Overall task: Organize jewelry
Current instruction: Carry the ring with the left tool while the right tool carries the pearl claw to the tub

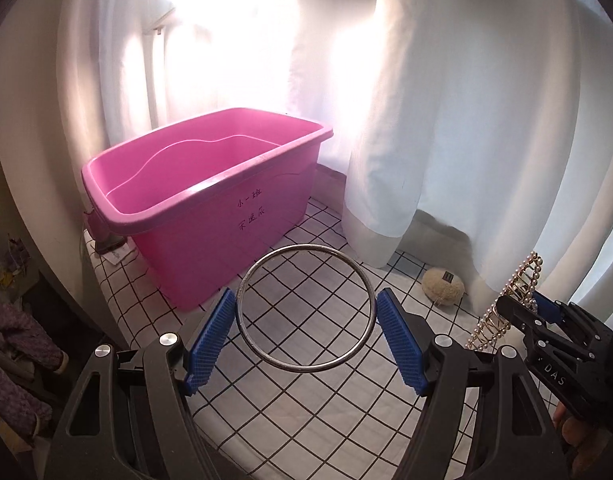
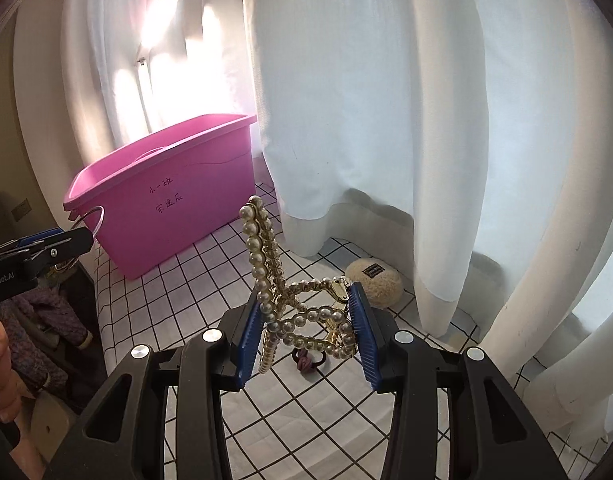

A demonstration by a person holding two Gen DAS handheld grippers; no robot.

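The left tongs (image 1: 306, 334) stand wide apart, and one silver metal ring (image 1: 306, 308) sits between the two blue pads (image 1: 210, 340). The ring touches the pads at its left and right edges, so the tongs grip it across its full width and hold it above the checked cloth (image 1: 306, 412).

The right tongs (image 2: 306, 330) are about half closed on one pearl hair clip (image 2: 306, 312). The gold frame of the clip, set with rows of pearls, is pressed between the pads, and one long arm of it rises upward and to the left above the fingers. In the left wrist view the same clip shows at the far right edge, in the right tongs.

One pink plastic bin (image 1: 210, 196) stands on the checked cloth, behind the ring and to its left. It has dark handwritten characters on its long side. The part of its inside that I can see holds nothing; the bottom is partly hidden by the near wall.

To the right of the bin, close to the hem of the white curtain (image 1: 446, 120), lies one cream fluffy scrunchie (image 2: 374, 280) with a small dark label. Nearer than the bin, under the pearl clip in the right wrist view, lies one purple hair tie (image 2: 306, 362) on the cloth.

So I count two tongs, one ring, one pearl clip, one bin, one scrunchie and one hair tie.
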